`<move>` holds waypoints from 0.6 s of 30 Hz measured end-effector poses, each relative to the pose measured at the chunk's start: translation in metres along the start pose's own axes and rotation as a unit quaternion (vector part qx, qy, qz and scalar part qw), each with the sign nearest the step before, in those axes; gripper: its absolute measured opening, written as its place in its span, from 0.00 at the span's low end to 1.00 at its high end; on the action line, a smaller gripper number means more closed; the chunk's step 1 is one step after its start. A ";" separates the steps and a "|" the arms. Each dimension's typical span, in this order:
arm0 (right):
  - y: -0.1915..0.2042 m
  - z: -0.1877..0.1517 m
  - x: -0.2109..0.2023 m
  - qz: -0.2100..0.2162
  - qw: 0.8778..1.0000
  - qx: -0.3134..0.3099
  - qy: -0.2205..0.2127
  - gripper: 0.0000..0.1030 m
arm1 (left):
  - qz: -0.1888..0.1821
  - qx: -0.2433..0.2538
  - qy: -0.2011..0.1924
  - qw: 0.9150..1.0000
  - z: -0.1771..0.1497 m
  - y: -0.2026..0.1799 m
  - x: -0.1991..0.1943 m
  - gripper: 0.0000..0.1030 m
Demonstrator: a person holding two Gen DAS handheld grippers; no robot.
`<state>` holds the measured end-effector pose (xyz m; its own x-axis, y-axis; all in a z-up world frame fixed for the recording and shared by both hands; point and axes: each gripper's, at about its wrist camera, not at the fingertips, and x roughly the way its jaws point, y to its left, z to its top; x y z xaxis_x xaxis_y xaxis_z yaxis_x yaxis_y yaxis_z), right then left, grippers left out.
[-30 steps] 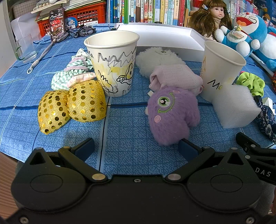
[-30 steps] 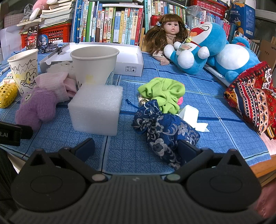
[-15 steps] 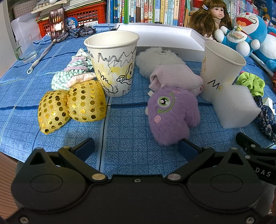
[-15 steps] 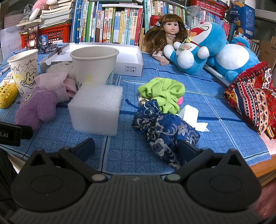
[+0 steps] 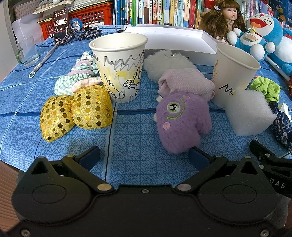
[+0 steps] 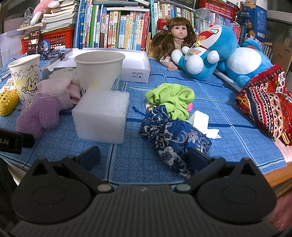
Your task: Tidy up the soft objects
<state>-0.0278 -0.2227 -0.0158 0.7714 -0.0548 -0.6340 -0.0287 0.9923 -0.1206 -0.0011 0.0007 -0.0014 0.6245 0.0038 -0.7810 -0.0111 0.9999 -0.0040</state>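
Blue checked cloth (image 5: pixel 131 127) covers the table; books (image 6: pixel 116 31) and red crates (image 5: pixel 87 12) line the back.

Left gripper (image 5: pixel 144 156): jaws wide open, empty, low over the near edge of the cloth. Purple plush (image 5: pixel 180 120) lies just ahead of its right finger, near touching.

Right gripper (image 6: pixel 144 156): jaws wide open, empty. Navy floral pouch (image 6: pixel 173 136) lies between the fingers' line, close to the right one.

Left view, left to right:
- gold sequin pads (image 5: pixel 76 113), a pair, side by side, touching the drawn cup (image 5: pixel 118 65)
- striped cloth (image 5: pixel 76 78), bunched behind the pads
- drawn cup, upright, empty as far as shows
- white fluff (image 5: pixel 167 63), behind a pink sock (image 5: pixel 186 83) that rests against the plush
- plain cup (image 5: pixel 235 73), upright
- foam block (image 5: pixel 250 113), against the plain cup's base

Right view:
- green scrunchie (image 6: pixel 169 98), just behind the pouch, touching it
- white paper (image 6: pixel 202 124), beside the pouch
- patterned red cloth (image 6: pixel 268 107), at the right edge of the table
- white box (image 6: pixel 135 71), open, behind the cups
- doll (image 6: pixel 177 40) and blue cat plush (image 6: pixel 208 52), at the back.
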 end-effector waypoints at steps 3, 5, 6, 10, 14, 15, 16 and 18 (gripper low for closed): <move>0.000 0.000 0.000 0.000 1.000 0.000 -0.002 1.00 | 0.000 0.000 -0.001 1.000 0.000 0.000 0.000 1.00; 0.000 0.000 0.000 0.000 1.000 -0.001 -0.004 1.00 | -0.001 0.002 -0.002 1.000 0.001 0.000 -0.001 1.00; 0.000 -0.001 0.000 0.000 1.000 0.000 -0.005 1.00 | -0.002 0.003 -0.003 1.000 0.000 0.001 -0.001 1.00; 0.001 -0.002 -0.001 0.001 1.000 -0.001 -0.007 1.00 | -0.007 0.008 -0.007 1.000 -0.001 0.001 -0.001 1.00; 0.000 -0.004 -0.002 0.005 1.000 -0.004 -0.016 1.00 | -0.009 0.012 -0.014 1.000 -0.003 0.001 -0.002 1.00; 0.000 -0.004 -0.002 0.005 1.000 -0.004 -0.017 1.00 | -0.010 0.013 -0.016 1.000 -0.004 0.001 -0.002 1.00; -0.001 -0.004 -0.001 0.006 1.000 -0.004 -0.018 1.00 | -0.011 0.014 -0.020 1.000 -0.005 0.001 -0.003 1.00; -0.001 -0.004 -0.001 0.007 1.000 -0.005 -0.020 1.00 | -0.013 0.015 -0.027 0.999 -0.007 0.001 -0.003 1.00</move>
<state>-0.0317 -0.2239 -0.0181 0.7955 -0.0367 -0.6049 -0.0459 0.9917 -0.1204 -0.0087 0.0016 -0.0034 0.6649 -0.0219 -0.7466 0.0279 0.9996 -0.0044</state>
